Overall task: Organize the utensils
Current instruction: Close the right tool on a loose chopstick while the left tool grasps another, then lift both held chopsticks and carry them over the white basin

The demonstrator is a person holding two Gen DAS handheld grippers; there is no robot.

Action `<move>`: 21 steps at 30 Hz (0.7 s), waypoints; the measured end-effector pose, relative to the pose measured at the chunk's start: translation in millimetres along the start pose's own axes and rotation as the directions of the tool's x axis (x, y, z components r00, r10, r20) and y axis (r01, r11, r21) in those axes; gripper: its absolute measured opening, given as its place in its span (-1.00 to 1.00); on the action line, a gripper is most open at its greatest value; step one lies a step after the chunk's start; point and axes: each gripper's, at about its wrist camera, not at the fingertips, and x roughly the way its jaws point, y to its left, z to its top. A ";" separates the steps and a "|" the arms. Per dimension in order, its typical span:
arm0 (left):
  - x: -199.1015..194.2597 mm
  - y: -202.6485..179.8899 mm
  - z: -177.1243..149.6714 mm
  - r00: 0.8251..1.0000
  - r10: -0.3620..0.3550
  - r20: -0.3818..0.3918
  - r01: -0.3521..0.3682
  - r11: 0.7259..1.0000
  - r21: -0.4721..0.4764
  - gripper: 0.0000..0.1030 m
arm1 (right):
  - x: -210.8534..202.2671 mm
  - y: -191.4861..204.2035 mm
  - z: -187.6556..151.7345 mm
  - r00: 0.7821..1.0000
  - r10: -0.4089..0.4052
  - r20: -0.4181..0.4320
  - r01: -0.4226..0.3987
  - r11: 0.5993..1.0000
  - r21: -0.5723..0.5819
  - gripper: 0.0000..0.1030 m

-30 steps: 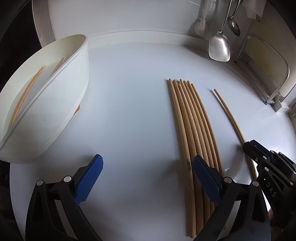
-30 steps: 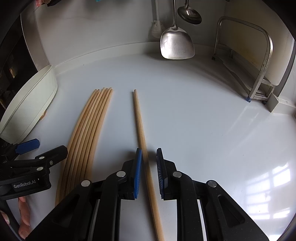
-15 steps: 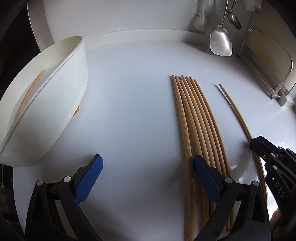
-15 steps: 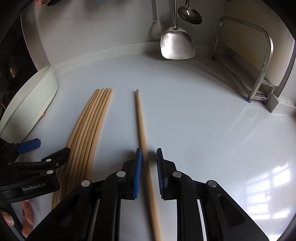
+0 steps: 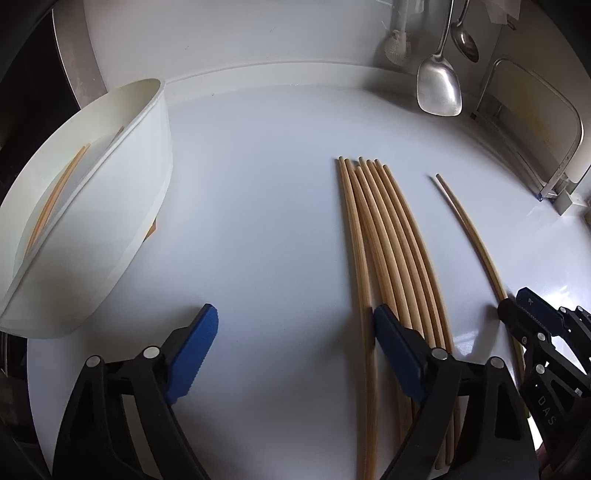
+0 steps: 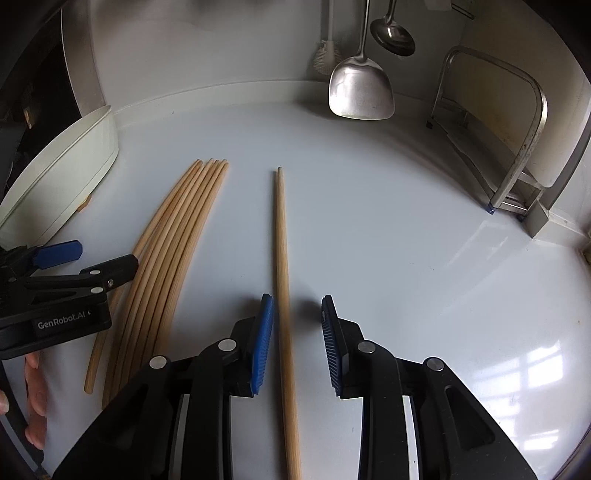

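Now the right gripper point(image 6: 297, 345), jaws opening around the lone chopstick point(image 6: 282, 280) beside the bundle point(image 6: 173, 254), should lift clear gently.

Beyond your fingers, at the back wall, you have a steel spatula point(image 6: 360, 90) and ladle point(image 6: 393, 33) hanging side by side, a white brush point(image 6: 325, 59) just left of them, and a metal rack point(image 6: 517, 147) far right.
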 end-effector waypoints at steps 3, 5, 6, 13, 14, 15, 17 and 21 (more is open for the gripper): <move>-4.0 -3.5 -1.5 1.000 -0.006 0.008 0.006 1.000 0.011 0.30 | -0.4 2.2 -0.5 1.000 0.018 -0.003 -0.018 1.000 -0.005 -0.50; -7.1 -6.1 -1.9 1.000 -0.015 0.014 0.015 1.000 0.025 0.02 | 0.1 3.0 0.6 1.000 0.027 -0.005 -0.027 1.000 -0.005 -0.60; -8.9 -6.8 -2.6 1.000 -0.019 0.015 0.018 0.999 0.035 -0.21 | 0.1 4.0 1.3 0.999 0.033 -0.006 -0.033 0.999 -0.008 -0.67; -13.9 -17.3 -5.2 1.000 -0.025 -0.006 0.026 0.994 0.107 -0.86 | 1.1 5.0 3.3 0.998 0.058 -0.004 -0.058 0.998 0.011 -0.87; -14.6 -16.2 -5.0 0.999 -0.036 -0.018 0.037 0.994 0.106 -0.86 | 1.3 2.4 3.6 0.998 0.070 -0.004 -0.070 0.997 0.028 -0.87; -14.9 -15.0 -4.2 0.998 -0.045 -0.032 0.048 0.994 0.102 -0.86 | 1.6 0.1 4.9 0.997 0.083 -0.010 -0.082 0.995 0.048 -0.87; -15.8 -11.0 -0.8 0.995 -0.078 -0.067 0.083 0.993 0.079 -0.86 | 1.8 -6.4 7.3 0.993 0.112 -0.029 -0.109 0.989 0.101 -0.88; -30.7 -4.7 5.4 0.993 -0.094 -0.069 0.098 0.993 0.060 -0.86 | -7.7 -13.1 11.2 0.993 0.114 -0.031 -0.109 0.983 0.147 -0.88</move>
